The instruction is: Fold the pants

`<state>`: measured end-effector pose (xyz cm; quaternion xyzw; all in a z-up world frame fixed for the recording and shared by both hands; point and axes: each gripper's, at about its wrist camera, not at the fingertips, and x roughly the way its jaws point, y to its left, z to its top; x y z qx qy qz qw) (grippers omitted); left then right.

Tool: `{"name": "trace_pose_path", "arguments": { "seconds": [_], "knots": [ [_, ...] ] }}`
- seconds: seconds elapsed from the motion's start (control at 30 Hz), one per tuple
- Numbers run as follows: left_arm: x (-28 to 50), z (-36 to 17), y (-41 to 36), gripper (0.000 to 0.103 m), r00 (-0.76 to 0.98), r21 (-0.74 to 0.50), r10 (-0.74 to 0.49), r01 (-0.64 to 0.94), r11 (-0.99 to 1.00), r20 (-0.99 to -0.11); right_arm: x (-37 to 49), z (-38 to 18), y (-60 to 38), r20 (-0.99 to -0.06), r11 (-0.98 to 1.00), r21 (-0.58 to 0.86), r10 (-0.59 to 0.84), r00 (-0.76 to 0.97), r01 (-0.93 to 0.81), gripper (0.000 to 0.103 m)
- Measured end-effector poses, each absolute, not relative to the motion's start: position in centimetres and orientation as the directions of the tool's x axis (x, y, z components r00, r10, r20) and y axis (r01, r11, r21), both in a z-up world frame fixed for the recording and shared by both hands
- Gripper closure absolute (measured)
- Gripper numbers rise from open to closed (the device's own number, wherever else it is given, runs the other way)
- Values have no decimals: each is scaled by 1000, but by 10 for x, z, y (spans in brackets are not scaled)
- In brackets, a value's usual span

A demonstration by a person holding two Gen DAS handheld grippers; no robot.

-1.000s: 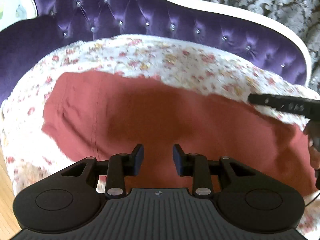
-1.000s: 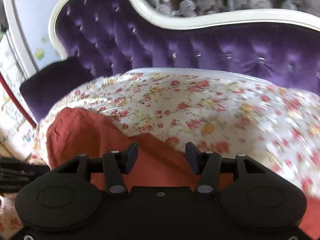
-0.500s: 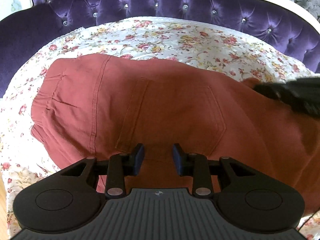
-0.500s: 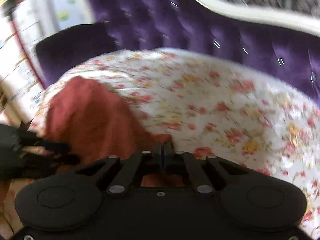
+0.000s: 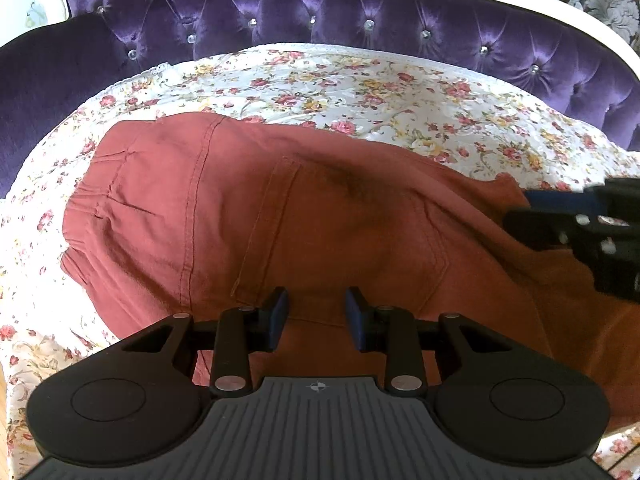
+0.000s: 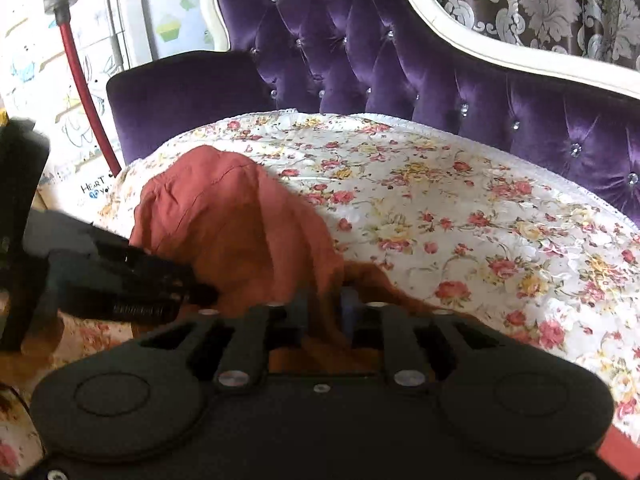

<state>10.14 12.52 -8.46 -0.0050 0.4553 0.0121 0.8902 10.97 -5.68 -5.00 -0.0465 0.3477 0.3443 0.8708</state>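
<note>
The rust-red pants (image 5: 304,216) lie spread on a flowered sheet (image 5: 360,88) that covers a purple tufted sofa (image 5: 360,20), waistband toward the left in the left wrist view, a back pocket facing up. The right tool (image 6: 326,312) is clamped on a raised fold of the pants' fabric near their far edge. The left tool (image 5: 316,316) hangs just above the pocket area, its fingers apart and holding nothing.

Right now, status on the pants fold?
Left gripper open, over rust-red pants. Right gripper shut on pants fabric. Pants spread on floral sheet. Nothing in the way.
</note>
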Motion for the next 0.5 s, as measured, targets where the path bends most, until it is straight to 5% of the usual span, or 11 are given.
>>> {"name": "trace_pose_path", "arguments": {
  "seconds": [0.23, 0.3, 0.4, 0.5],
  "knots": [
    [100, -84, 125, 72, 593, -1, 16, -28, 1000, -805, 134, -62, -59, -652, 737, 333, 631, 421, -588, 66],
    [99, -84, 126, 72, 594, -3, 13, -26, 1000, -805, 136, -61, -57, -648, 743, 321, 625, 435, -588, 97],
    [99, -84, 126, 72, 596, -3, 11, -23, 1000, -803, 149, -52, -55, -644, 833, 178, 501, 578, -525, 97],
    [98, -85, 126, 72, 599, 1, 11, -17, 1000, -801, 189, -55, -65, -648, 878, 215, 456, 611, -428, 98]
  ]
}}
